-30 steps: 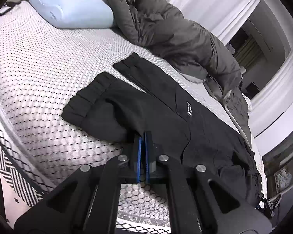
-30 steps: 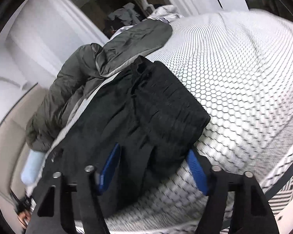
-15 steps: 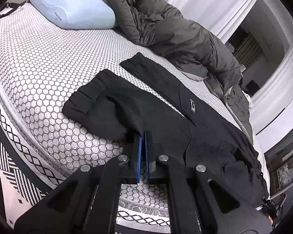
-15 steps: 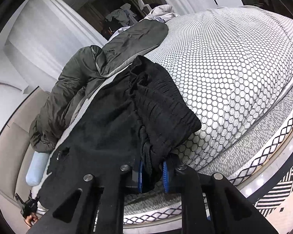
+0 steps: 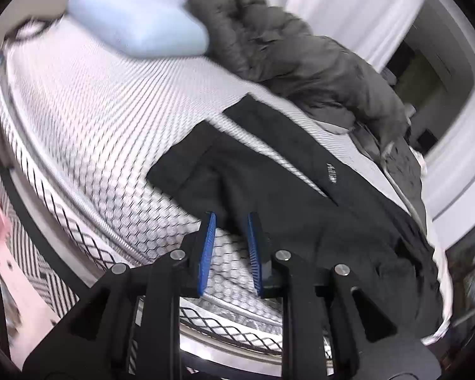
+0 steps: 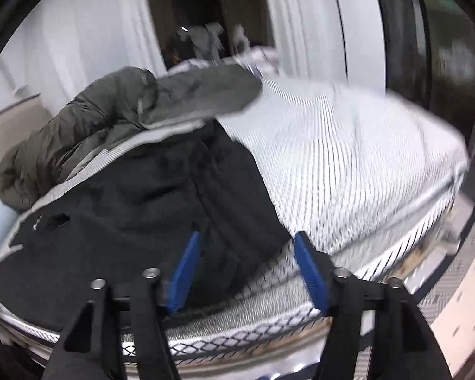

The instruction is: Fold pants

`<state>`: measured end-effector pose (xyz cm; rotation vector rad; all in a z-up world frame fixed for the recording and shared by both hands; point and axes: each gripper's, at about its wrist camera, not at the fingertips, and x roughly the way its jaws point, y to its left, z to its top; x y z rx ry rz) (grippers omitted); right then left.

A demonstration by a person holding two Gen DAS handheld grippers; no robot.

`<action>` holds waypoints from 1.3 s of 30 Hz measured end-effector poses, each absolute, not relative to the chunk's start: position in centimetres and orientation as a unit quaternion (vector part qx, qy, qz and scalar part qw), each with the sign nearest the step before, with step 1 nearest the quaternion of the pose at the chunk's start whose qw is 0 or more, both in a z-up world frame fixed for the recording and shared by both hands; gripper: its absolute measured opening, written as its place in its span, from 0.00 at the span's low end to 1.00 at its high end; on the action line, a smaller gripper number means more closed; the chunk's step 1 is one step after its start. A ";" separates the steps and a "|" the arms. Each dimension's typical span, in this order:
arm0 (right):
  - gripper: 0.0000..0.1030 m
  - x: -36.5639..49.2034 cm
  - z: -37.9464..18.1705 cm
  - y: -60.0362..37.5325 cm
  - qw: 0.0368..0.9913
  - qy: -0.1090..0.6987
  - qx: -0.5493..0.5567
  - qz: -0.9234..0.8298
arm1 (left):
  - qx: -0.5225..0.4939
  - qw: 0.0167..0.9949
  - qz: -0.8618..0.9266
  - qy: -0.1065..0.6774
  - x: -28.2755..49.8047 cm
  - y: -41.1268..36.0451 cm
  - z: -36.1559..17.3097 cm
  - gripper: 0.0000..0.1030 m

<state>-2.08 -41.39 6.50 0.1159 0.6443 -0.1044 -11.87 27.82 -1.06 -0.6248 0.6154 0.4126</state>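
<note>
You work on a bed (image 5: 88, 110) w/ a white cover printed in black honeycomb; its edge has a black lattice band, and below it you see a striped zigzag floor (image 6: 459, 272). Behind the bed hang white curtains (image 5: 335, 9), and a dark doorway (image 6: 193, 34) opens in the back of the room. Both views are blurred, so small details are not readable.

Count: one pants (image 5: 288, 183), one pillow (image 5: 142, 31), one jacket (image 5: 300, 57), two grippers.

The pants are black and lie flat along the near edge of the bed, legs toward the pillow, w/ a small white logo on the far leg. In the right view the waist part (image 6: 231, 196) is bunched at the bed edge. The light blue pillow is at the head of the bed; the grey puffy jacket lies behind the pants, touching their far side.

Your left gripper (image 5: 229, 221) has its blue pads spread, tips just at the hem of the near leg, nothing between them. Your right gripper (image 6: 247, 247) is spread wide; the left pad is over the black cloth, the right pad over the bed cover, not pinching.
</note>
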 end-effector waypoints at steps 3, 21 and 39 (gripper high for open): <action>0.97 -1.3 7.9 -37.9 0.953 0.302 0.023 0.005 | -0.249 0.909 0.172 0.287 -10.6 24.6 1.3 0.61; 0.96 6.3 0.0 -20.9 0.891 0.386 -0.186 0.151 | -0.005 0.913 -0.064 0.403 4.6 0.9 -5.1 0.93; 0.96 11.1 4.4 -21.7 0.909 0.381 -0.084 0.145 | -0.044 0.905 -0.101 0.411 12.4 2.3 -0.7 0.95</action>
